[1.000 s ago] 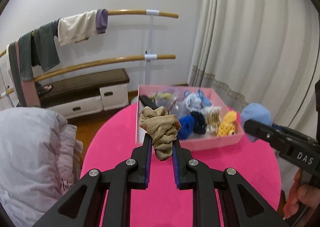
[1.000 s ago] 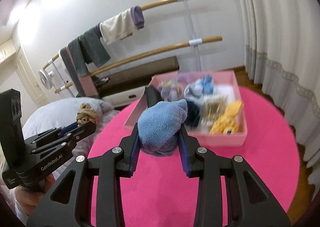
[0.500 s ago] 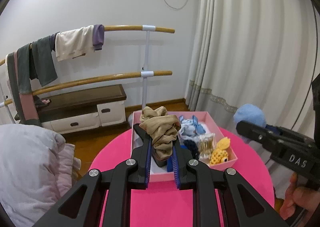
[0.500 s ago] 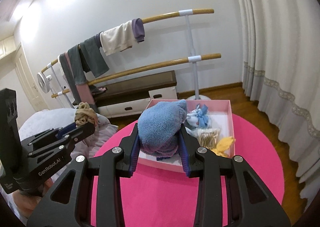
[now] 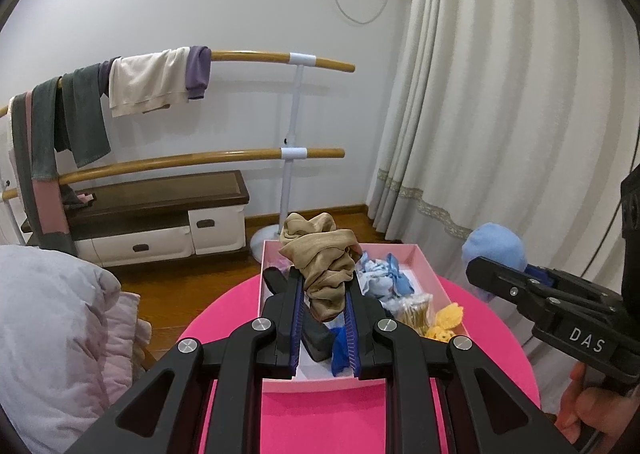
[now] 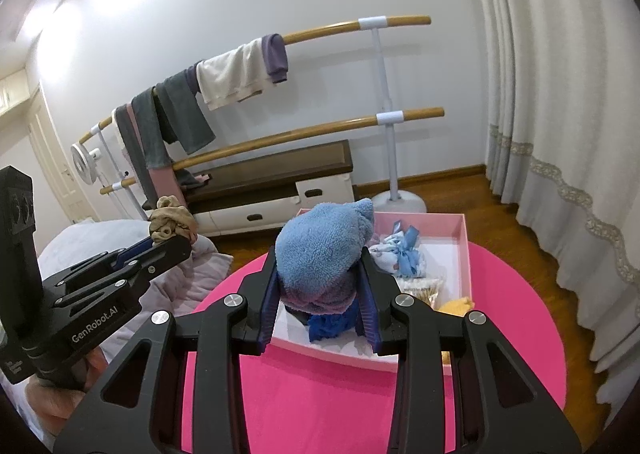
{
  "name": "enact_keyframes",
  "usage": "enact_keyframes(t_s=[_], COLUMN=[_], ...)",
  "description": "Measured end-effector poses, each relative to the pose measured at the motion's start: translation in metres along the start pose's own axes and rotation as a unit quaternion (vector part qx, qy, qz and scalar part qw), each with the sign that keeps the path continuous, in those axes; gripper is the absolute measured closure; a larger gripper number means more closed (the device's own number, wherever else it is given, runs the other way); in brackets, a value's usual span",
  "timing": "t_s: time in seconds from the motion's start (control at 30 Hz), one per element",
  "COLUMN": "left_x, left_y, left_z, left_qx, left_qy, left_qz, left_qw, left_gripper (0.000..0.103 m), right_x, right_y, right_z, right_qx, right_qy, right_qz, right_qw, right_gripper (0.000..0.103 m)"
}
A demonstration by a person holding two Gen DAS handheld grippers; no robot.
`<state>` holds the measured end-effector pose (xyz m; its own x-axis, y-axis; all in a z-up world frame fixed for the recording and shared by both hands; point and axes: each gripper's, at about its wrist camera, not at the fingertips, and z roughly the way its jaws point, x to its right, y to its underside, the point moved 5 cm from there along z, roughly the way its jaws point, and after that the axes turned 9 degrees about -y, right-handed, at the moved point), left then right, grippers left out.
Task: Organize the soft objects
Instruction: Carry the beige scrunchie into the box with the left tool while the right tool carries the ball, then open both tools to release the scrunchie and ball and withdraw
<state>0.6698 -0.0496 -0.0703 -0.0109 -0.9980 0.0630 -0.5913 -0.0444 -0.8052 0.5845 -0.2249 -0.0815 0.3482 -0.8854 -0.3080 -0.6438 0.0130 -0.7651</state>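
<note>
Left wrist view shows the left gripper [image 5: 323, 308] fingers closed on a tan scrunchie [image 5: 324, 262], held above the pink box [image 5: 436, 282] on the counter [image 5: 320, 422]. Right gripper [image 6: 320, 294] pinches a blue fleece bundle [image 6: 324, 250] mid-body; both look light, squashy and likely to sag.

Blue towel [image 6: 324, 250] hides pink box's [image 6: 464, 250] near-left contents

Tan scrunchie [image 5: 324, 262]: smooth, slight-sheen cloth. Blue towel [image 6: 324, 250]: fuzzy terry. Grippers: matt blk plastic, metal screws. Barre rails [image 5: 200, 158] at 10 o'clock: glossy wood.
</note>
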Motion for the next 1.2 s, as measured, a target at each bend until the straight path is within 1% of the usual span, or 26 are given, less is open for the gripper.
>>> enact_keyframes(t_s=[0.1,0.3,0.37,0.43,0.53,0.57,0.6,0.63,0.7,0.77,0.8,0.83,0.87,0.9,0.93,0.97,1.03,1.2], left_x=[0.001,0.0,0.001,0.004,0.008,0.008,0.012,0.014,0.018,0.024,0.024,0.026,0.027,0.026,0.026,0.027,0.028,0.029], left_y=[-0.003,0.002,0.005,0.006,0.005,0.005,0.005,0.005,0.003,0.0,-0.002,-0.001,-0.003,0.0,-0.003,-0.003,-0.009,-0.014], left_z=[0.023,0.091,0.111,0.124,0.144,0.151,0.158,0.165,0.175,0.18,0.182,0.179,0.178,0.175,0.173,0.167,0.157,0.126], left_qx=[-0.014,-0.081,-0.1,-0.109,-0.123,-0.13,-0.136,-0.145,-0.153,-0.151,-0.148,-0.147,-0.144,-0.142,-0.136,-0.128,-0.107,-0.07], left_qy=[0.004,0.022,0.02,0.023,0.019,0.016,0.015,0.013,0.0,-0.009,-0.015,-0.019,-0.025,-0.029,-0.034,-0.039,-0.049,-0.07], left_qz=[-0.003,-0.016,-0.015,-0.012,-0.012,-0.011,-0.01,-0.007,-0.001,0.0,-0.001,-0.001,-0.002,-0.003,-0.005,-0.006,-0.009,-0.014], left_qw=[0.9999,0.9964,0.9946,0.9937,0.9922,0.9913,0.9905,0.9893,0.9883,0.9885,0.9888,0.989,0.9892,0.9895,0.9901,0.991,0.993,0.995], left_gripper=[0.087,0.087,0.087,0.087,0.083,0.079,0.069,0.063,0.036,0.023,0.02,0.018,0.013,0.006,0.004,0.0,0.0,0.0], right_x=[0.006,0.028,0.034,0.041,0.047,0.05,0.051,0.054,0.059,0.064,0.067,0.069,0.069,0.071,0.071,0.073,0.075,0.074], right_y=[-0.002,0.004,0.007,0.011,0.015,0.017,0.018,0.02,0.025,0.028,0.03,0.031,0.031,0.031,0.03,0.03,0.029,0.025], right_z=[0.015,0.056,0.07,0.079,0.089,0.092,0.094,0.098,0.101,0.102,0.1,0.098,0.096,0.092,0.089,0.084,0.073,0.049], right_qx=[-0.016,-0.065,-0.081,-0.092,-0.103,-0.107,-0.111,-0.116,-0.119,-0.119,-0.116,-0.112,-0.109,-0.101,-0.096,-0.087,-0.074,-0.052], right_qy=[0.007,0.018,0.02,0.021,0.02,0.021,0.022,0.026,0.025,0.028,0.029,0.029,0.03,0.032,0.035,0.039,0.048,0.05], right_qz=[0.002,0.017,0.02,0.026,0.032,0.033,0.035,0.038,0.047,0.055,0.06,0.064,0.067,0.072,0.074,0.078,0.087,0.103], right_qw=[1.0,0.998,0.996,0.995,0.994,0.993,0.993,0.992,0.991,0.991,0.991,0.991,0.991,0.992,0.992,0.992,0.992,0.992], right_gripper=[0.07,0.07,0.07,0.07,0.068,0.067,0.064,0.06,0.055,0.041,0.031,0.028,0.022,0.014,0.004,0.0,0.0,0.0])
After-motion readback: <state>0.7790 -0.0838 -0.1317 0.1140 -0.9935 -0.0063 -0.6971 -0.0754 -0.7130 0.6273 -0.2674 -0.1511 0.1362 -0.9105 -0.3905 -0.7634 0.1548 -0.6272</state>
